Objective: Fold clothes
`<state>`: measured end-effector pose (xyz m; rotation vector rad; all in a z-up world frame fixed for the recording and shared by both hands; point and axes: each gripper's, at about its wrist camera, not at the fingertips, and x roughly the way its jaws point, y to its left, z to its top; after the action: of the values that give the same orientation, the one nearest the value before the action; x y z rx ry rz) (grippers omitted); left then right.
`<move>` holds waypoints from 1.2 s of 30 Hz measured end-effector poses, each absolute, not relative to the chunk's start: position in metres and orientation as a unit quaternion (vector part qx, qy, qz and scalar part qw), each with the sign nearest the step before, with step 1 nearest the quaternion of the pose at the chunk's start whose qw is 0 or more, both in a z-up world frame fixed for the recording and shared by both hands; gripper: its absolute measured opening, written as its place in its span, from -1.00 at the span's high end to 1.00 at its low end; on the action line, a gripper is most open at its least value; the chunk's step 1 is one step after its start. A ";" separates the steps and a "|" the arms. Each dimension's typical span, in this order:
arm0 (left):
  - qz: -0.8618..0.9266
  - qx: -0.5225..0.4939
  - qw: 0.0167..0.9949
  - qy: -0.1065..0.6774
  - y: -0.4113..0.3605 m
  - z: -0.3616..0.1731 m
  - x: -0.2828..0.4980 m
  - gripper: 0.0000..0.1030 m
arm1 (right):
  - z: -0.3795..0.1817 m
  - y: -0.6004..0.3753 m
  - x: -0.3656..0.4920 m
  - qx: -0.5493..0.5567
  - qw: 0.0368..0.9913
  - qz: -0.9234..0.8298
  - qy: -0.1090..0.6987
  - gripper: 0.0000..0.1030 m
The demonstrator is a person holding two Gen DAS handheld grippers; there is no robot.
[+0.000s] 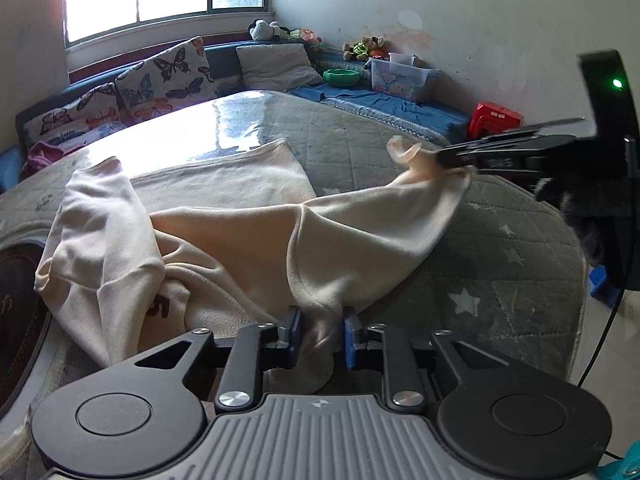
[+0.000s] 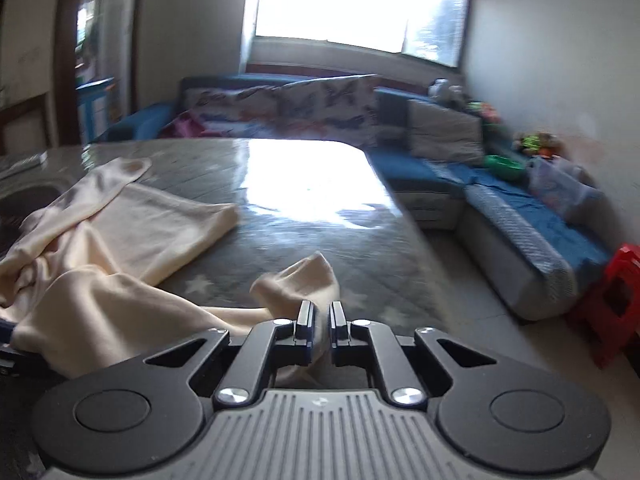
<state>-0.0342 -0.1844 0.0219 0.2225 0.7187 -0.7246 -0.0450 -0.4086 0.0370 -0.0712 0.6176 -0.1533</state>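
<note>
A cream long-sleeved garment (image 1: 224,240) lies crumpled on a table with a grey quilted star-pattern cover (image 1: 500,248). My left gripper (image 1: 322,330) is shut on a bunched edge of the garment at the near side, with cloth filling the gap between its blue pads. My right gripper (image 1: 456,158) comes in from the right and pinches another part of the garment, lifting it off the table so the cloth stretches between the two grips. In the right wrist view the right gripper (image 2: 321,316) has its jaws nearly together on a fold of the garment (image 2: 120,240), and the rest trails off to the left.
A blue corner sofa with butterfly cushions (image 1: 160,76) runs behind the table under a bright window. On it sit a green bowl (image 1: 341,77), a plastic box (image 1: 400,76) and soft toys. A red stool (image 2: 616,304) stands on the floor at the right. A dark round object (image 1: 16,300) lies at the table's left edge.
</note>
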 end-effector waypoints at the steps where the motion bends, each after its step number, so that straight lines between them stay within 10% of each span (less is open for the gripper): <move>1: -0.348 0.104 0.866 0.343 -0.182 0.022 -0.037 0.58 | 0.036 -0.415 -0.053 -0.031 0.947 -0.094 0.305 0.92; 8: -0.359 0.108 0.861 0.343 -0.174 0.030 -0.053 0.46 | 0.030 -0.447 -0.088 0.013 0.935 -0.148 0.323 0.78; 12: -0.364 0.110 0.863 0.334 -0.171 0.040 -0.058 0.35 | 0.038 -0.448 -0.084 0.025 0.944 -0.123 0.306 0.30; 23: -0.360 0.101 0.861 0.344 -0.175 0.034 -0.053 0.34 | 0.016 -0.433 -0.037 0.010 0.936 -0.064 0.346 0.16; 30: -0.329 0.092 0.887 0.311 -0.159 0.059 -0.032 -0.25 | 0.032 -0.422 -0.035 0.011 0.940 -0.042 0.337 -0.21; 36: -0.246 0.089 0.914 0.310 -0.147 0.073 0.027 -0.31 | 0.048 -0.390 -0.016 0.021 0.945 0.045 0.323 -0.36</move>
<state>0.0272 -0.1475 0.0726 0.1834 0.6374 -0.5062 -0.0157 -0.3905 0.0478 0.0434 0.6571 0.0915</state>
